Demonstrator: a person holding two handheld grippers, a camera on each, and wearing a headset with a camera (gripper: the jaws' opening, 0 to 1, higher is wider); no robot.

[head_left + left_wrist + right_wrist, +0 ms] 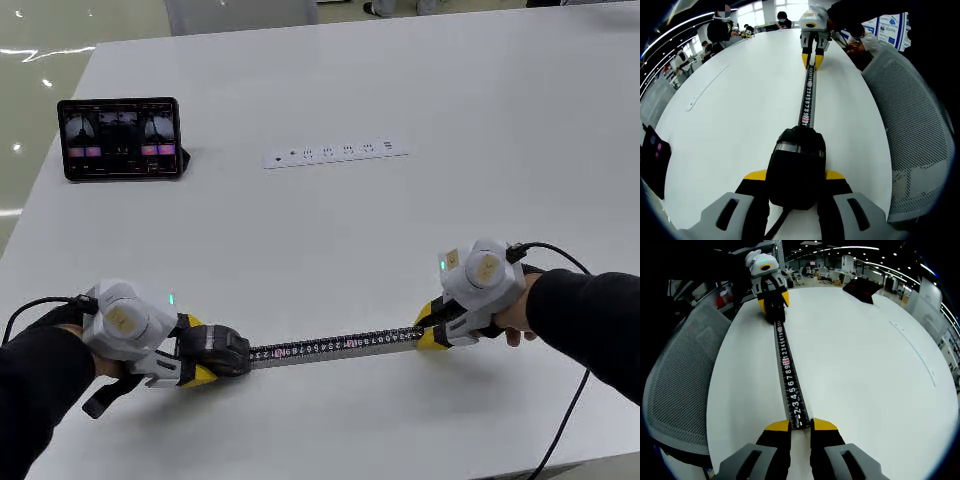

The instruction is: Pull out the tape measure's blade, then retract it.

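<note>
My left claw [197,350] grips the black tape measure [226,350]; my right claw [428,327] pinches its numbered blade [335,346], stretched across the lower frame.

White table [400,120], tablet [120,137] far left, power strip [335,153] mid-table. Grey mesh chair [910,125] at table edge. Glossy floor [40,60] reflecting lights.

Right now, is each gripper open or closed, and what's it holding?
Left gripper: closed on the tape measure.
Right gripper: closed on the end of the blade.
</note>
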